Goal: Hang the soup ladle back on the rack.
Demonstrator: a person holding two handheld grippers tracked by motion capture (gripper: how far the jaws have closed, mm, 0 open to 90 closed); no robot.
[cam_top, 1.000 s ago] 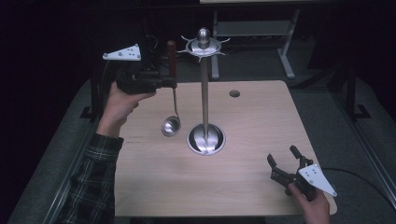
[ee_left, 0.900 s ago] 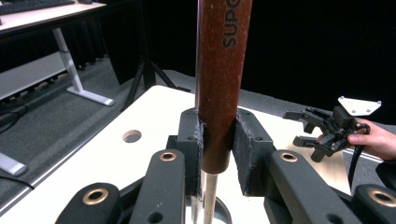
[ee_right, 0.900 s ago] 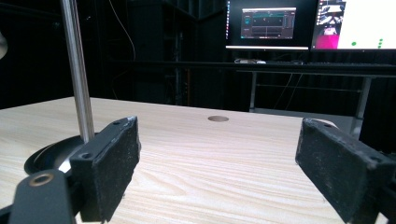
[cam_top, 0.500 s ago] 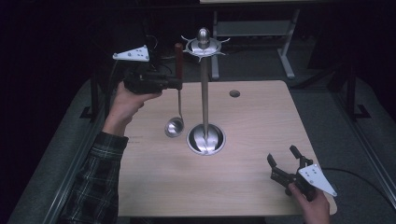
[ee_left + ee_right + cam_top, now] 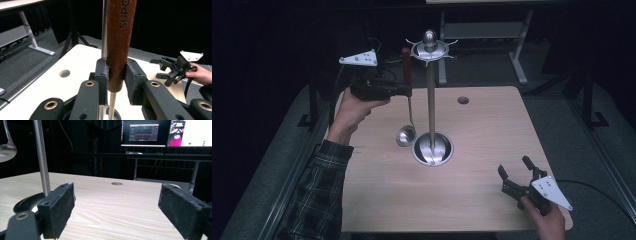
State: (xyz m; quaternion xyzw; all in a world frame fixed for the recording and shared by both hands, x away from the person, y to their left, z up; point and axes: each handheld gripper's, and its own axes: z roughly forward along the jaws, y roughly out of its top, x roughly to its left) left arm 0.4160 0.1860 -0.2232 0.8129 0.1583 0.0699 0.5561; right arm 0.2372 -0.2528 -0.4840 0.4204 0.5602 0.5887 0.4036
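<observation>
On light wood-grain tabletop (image 5: pixel 482 200), centre: tall polished steel utensil stand (image 5: pixel 431 100) with round dished base and crown of hooks at top. Left of pole, clear of tabletop: steel ladle with dark red-brown handle (image 5: pixel 406 67), hanging vertically, bowl (image 5: pixel 405 136) just beside stand base, handle top near crown.

Left gripper (image 5: pixel 404 90): black, 2 jaws, clamped narrowly on lower end of red-brown handle; pads pressed against both sides in left gripper view (image 5: pixel 117 72), steel shaft running down below, pole just behind. Right gripper (image 5: pixel 514 172): near front right corner of tabletop, well apart from stand, jaws spread wide, nothing between pads (image 5: pixel 58 207); idle.

Step in hand, as judged: carrying ladle up to a hook on crown, hanging not yet done. Next move calls for: raising handle end level with a hook, easing it sideways toward crown until handle end catches, keeping ladle vertical and clear of pole, releasing only once weight sits on hook. Whether handle end carries a hole or loop: cannot tell.

Against frame of 1 second ago: left gripper and ladle shifted slightly toward pole, handle top closer to crown, bowl nearer base; grip unchanged. Right gripper in same place, equally wide.
</observation>
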